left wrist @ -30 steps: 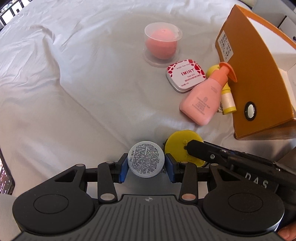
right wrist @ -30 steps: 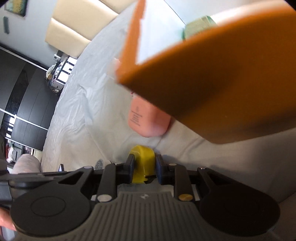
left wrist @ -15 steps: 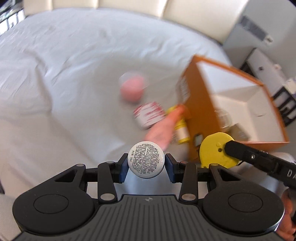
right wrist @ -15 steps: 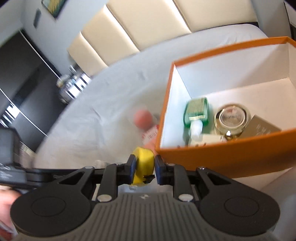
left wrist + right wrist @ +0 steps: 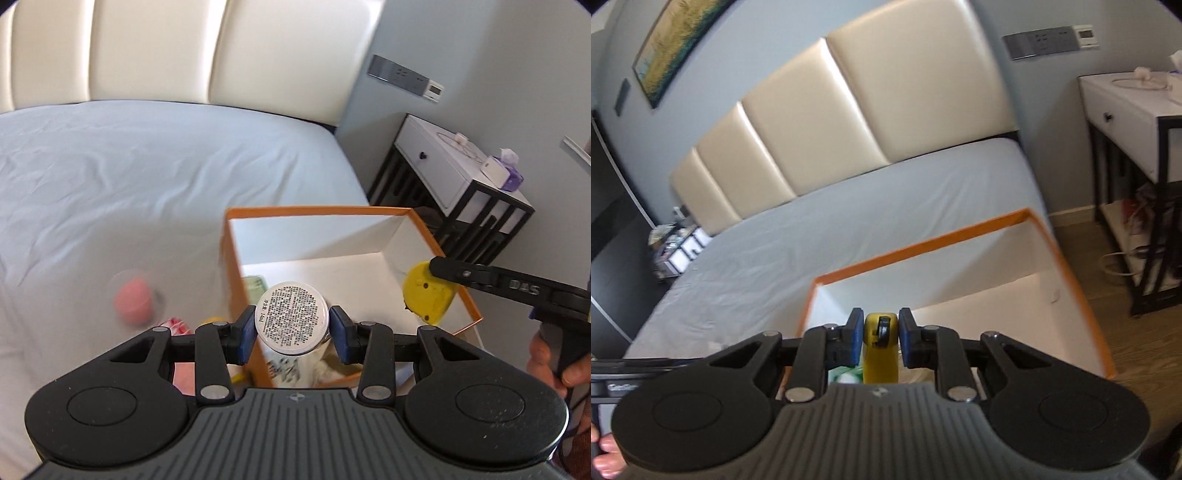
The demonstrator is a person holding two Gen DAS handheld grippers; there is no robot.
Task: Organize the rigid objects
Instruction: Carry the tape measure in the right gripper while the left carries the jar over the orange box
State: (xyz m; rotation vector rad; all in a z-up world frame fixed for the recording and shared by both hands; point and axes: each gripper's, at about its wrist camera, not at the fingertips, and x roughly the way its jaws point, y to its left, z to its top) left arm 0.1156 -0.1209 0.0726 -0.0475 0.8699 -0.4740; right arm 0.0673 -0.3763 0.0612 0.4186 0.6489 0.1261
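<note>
Grippers both loaded above the orange box [image 5: 236, 291] on the bed [image 5: 129, 184]: left gripper [image 5: 291, 326] clenched on the round white jar [image 5: 291, 319], over the box's near-left corner; right gripper [image 5: 881, 334] clamped on the yellow tape measure [image 5: 881, 347], over the right side. Best move is to lower each well inside the walls before letting go (green bottle [image 5: 255, 288] already sits below the jar), releasing one at a time onto bare floor.

White round jar [image 5: 291, 318] and yellow tape measure [image 5: 880, 347] above orange box [image 5: 233, 266].
</note>
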